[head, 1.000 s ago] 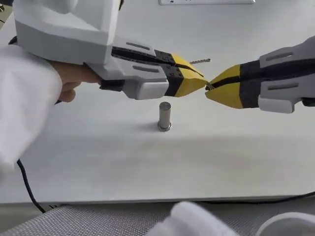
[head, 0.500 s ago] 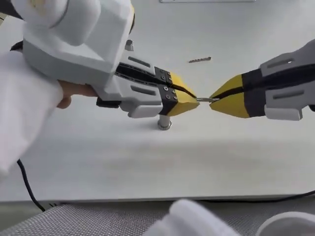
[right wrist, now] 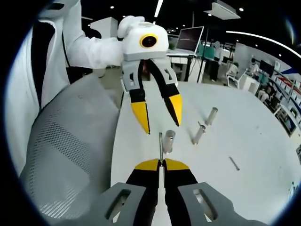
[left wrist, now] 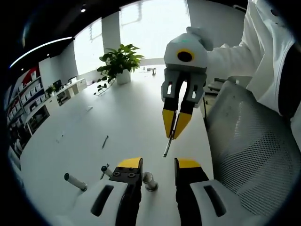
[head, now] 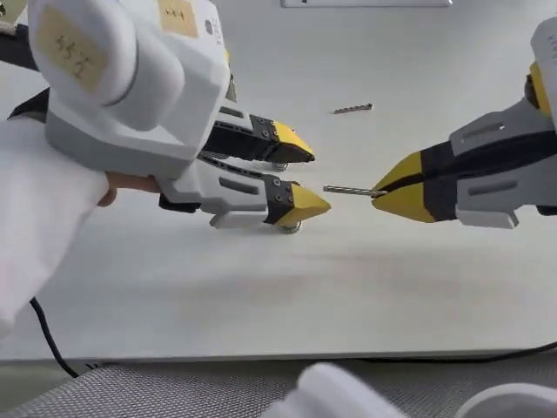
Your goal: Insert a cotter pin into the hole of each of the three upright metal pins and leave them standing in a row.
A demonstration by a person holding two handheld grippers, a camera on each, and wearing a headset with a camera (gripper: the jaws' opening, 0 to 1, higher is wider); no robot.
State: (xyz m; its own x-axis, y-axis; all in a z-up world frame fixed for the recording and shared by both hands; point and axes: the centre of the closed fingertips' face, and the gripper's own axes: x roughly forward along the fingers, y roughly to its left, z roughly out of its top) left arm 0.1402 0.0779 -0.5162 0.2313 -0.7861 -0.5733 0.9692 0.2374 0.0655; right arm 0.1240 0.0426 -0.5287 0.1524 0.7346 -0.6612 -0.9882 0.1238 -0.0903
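Pinching a cotter pin [head: 348, 189] by one end in the right claw [head: 383, 190], pressed together on it, free end held level and aimed at the left claw [head: 312, 181]. Holding the left claw spread wide, clear of the cotter pin's tip, with a small open gap between. Framing an upright metal pin [left wrist: 149, 181] in the gap of the left jaws in the left gripper view; in the head view, only its base poking out under the nearer jaw, contact unclear.

Leaving a broad bare strip of white surface [head: 261, 296] between both claws and the near edge. Along that edge, a black cable [head: 43, 326]; past it, a grey mesh chair [head: 130, 392]. Farther back, lying flat and well apart from both claws, a spare cotter pin [head: 352, 109]. Beyond the upright one, near each other, a second metal pin [right wrist: 211, 115] and a third metal pin [right wrist: 198, 134]; cannot tell standing or tipped through the fisheye.

Around it, an open office: potted plant [left wrist: 120, 61] at the far end of the surface, shelves [left wrist: 28, 94] by the wall, a monitor [right wrist: 190, 40], ceiling lights. Beside the left claw, a white sleeve [head: 43, 200].

On the left claw housing, a yellow sticker [head: 74, 52] with handwriting, too blurred to read.
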